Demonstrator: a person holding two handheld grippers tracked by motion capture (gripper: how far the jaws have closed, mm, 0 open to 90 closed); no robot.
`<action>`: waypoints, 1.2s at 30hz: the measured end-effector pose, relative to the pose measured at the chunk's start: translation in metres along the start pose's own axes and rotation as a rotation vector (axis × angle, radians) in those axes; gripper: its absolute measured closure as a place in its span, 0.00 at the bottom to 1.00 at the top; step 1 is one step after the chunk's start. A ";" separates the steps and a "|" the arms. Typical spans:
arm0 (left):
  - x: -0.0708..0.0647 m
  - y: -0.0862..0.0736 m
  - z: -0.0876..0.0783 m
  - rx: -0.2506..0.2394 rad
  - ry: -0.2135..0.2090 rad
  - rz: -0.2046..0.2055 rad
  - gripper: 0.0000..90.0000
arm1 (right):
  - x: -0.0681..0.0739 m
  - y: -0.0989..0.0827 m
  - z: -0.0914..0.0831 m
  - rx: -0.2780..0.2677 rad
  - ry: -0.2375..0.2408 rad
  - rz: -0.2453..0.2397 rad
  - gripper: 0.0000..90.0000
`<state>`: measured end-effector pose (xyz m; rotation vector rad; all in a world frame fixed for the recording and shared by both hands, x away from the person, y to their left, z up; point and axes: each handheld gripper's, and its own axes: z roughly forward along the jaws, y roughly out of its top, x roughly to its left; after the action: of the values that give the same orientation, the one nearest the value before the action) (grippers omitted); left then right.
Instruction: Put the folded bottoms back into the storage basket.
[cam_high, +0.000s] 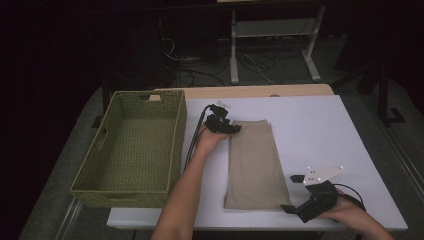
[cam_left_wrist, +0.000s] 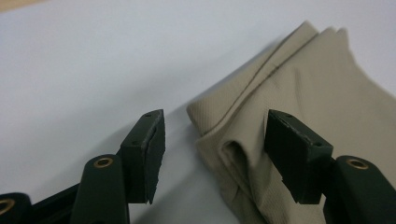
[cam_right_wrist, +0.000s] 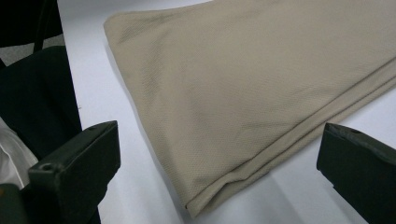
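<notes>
Left gripper (cam_high: 231, 128) open at cloth (cam_high: 254, 165) corner, right gripper (cam_high: 288, 194) open nearby

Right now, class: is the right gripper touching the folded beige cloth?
Apart. In the right gripper view the open jaws stand on either side of the folded beige cloth's near corner, with bare white table between each jaw and the fabric. Right gripper.
</notes>
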<state>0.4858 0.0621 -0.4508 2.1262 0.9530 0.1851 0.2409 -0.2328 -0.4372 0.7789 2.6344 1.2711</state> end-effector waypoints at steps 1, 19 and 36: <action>0.000 -0.001 0.001 0.002 -0.002 0.000 0.42 | 0.000 0.000 0.000 -0.001 0.001 0.000 0.00; -0.009 0.000 0.006 -0.003 0.007 0.014 0.55 | 0.001 0.000 0.001 0.002 0.004 -0.005 0.00; -0.010 -0.005 0.005 -0.034 -0.025 -0.018 0.83 | 0.001 0.002 0.000 -0.001 0.003 0.009 0.02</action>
<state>0.4782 0.0541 -0.4560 2.0837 0.9483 0.1644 0.2411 -0.2314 -0.4354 0.7893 2.6361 1.2764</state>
